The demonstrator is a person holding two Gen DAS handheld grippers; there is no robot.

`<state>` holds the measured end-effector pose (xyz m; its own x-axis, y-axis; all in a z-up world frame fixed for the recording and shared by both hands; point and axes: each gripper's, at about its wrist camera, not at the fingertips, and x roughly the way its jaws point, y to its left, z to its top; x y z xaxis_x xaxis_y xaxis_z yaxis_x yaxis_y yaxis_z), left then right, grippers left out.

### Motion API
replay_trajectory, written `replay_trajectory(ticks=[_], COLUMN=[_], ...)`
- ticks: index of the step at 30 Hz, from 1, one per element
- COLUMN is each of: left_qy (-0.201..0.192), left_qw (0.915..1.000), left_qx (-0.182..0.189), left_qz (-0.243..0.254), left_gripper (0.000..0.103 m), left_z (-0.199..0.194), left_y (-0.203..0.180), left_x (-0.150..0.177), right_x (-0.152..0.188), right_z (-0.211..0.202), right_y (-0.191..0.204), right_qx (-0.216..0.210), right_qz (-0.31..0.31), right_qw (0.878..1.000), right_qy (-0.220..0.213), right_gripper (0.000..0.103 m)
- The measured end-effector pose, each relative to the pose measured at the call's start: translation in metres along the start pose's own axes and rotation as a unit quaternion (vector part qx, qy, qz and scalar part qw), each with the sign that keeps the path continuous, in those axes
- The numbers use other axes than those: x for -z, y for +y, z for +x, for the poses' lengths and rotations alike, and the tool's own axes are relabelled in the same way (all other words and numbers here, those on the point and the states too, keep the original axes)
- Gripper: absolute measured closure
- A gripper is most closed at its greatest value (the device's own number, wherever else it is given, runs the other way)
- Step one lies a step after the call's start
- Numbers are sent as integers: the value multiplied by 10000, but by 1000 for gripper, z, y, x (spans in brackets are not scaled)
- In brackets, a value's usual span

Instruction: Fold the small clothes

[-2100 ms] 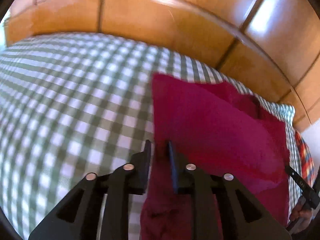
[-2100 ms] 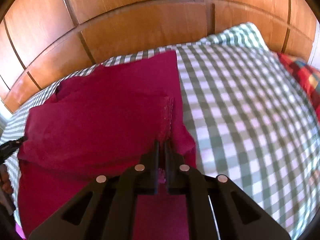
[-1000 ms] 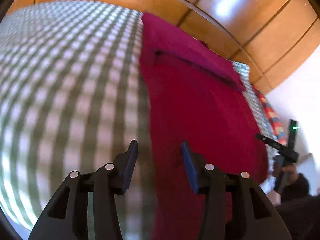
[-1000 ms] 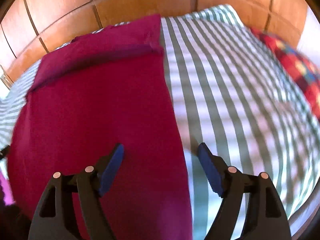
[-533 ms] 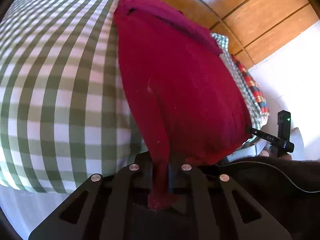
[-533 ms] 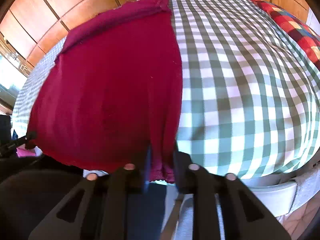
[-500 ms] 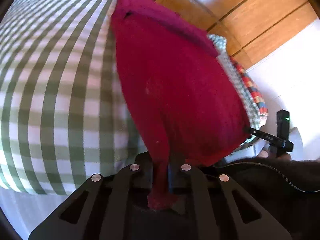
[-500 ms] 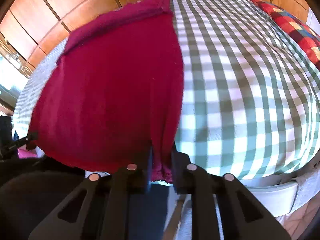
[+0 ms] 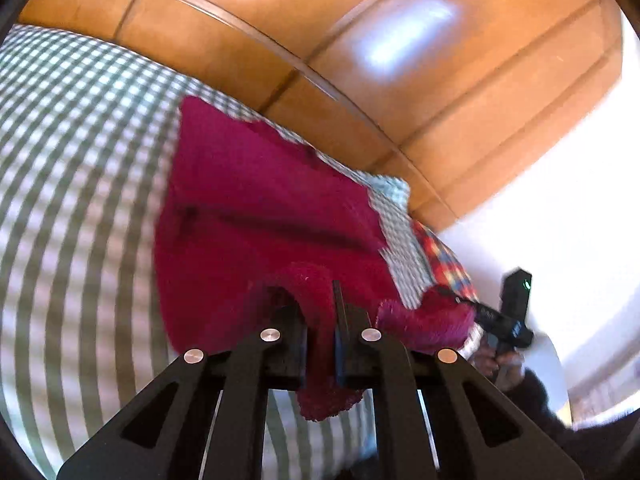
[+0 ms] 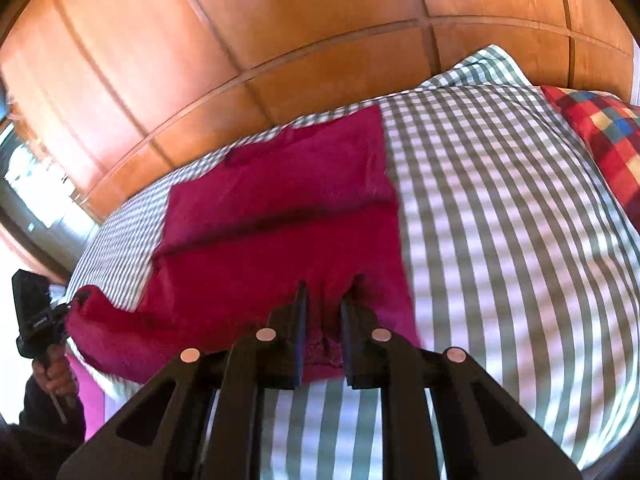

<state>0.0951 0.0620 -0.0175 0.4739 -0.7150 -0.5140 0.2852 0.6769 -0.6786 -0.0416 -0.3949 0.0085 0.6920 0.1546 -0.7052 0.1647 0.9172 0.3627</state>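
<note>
The red garment (image 9: pixel 260 208) is pinched at its near hem in both my tools right now. My left gripper (image 9: pixel 320 320) has its fingers (image 9: pixel 290 344) closed down on one corner, a tuft of cloth poking out below them, and my right gripper (image 10: pixel 323 316) is clamped the same way on the other corner. Past the fingers the rest lies on the checked bed (image 10: pixel 500 220), running toward 12 o'clock up to the wooden headboard (image 10: pixel 280 40).

It looks like a soft, fuzzy knit: light, floppy, sags between my two grips, no stiffness at all. I'd say corners and hem are the only sensible places to hold, since a mid-panel grab would just bunch it. A plaid pillow (image 10: pixel 600 128) sits at 2 o'clock.
</note>
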Motion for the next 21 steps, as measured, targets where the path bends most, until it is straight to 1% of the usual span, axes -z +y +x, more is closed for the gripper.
replay_trajectory(ticks=[2,3,4,5,6,7,8,9,10,12,13,15,17,18,19,20,21], left_qy=[3,-7,41,120,109,13,-146,-220,-178,-72,-40,134,290,329,401,468,479], left_qw=[9997,9985,9976,9967,9957,9947,9932,9924,9925,9935,9941,9960,9955,9947,9942,9940,9929], left_qx=[-253,-519,-626,-620,-620,-710,-893,-1003,-1029,-885,-848,-796,-899,-969,-995,-973,-1056], left_qz=[-38,-150,-301,-507,-673,-745,-733,-680,-643,-711,-682,-394,-63,31,107,148,246], left_gripper=[95,91,81,67,61,47,36,36,36,36,36,36,36,37,50,62,67], left_z=[14,22,30,36,37,36,31,28,24,17,16,14,19,22,29,35,38], left_y=[6,11,16,25,33,38,42,45,52,66,69,67,59,57,55,52,48], left_x=[-26,-41,-53,-62,-66,-68,-66,-64,-58,-42,-35,-13,10,17,20,22,25], right_x=[-22,-31,-38,-43,-44,-44,-42,-39,-33,-20,-8,13,25,28,29,27,25], right_z=[21,29,36,41,40,36,32,29,24,19,19,23,31,35,40,44,48], right_y=[-7,-10,-12,-14,-16,-21,-26,-29,-35,-44,-51,-59,-62,-61,-59,-57,-54], right_qx=[83,63,61,61,64,76,19,-16,2,113,183,283,352,344,308,295,280], right_qz=[101,134,196,290,397,484,509,520,548,557,556,536,528,542,570,585,589], right_qw=[9999,9999,9998,9995,9992,9987,9985,9985,9983,9983,9983,9979,9973,9971,9971,9972,9973], right_qy=[42,67,75,56,-9,-163,-198,-192,-196,-128,-29,217,364,397,399,368,351], right_gripper=[89,84,71,57,31,23,24,23,20,18,18,18,21,28,37,42,56])
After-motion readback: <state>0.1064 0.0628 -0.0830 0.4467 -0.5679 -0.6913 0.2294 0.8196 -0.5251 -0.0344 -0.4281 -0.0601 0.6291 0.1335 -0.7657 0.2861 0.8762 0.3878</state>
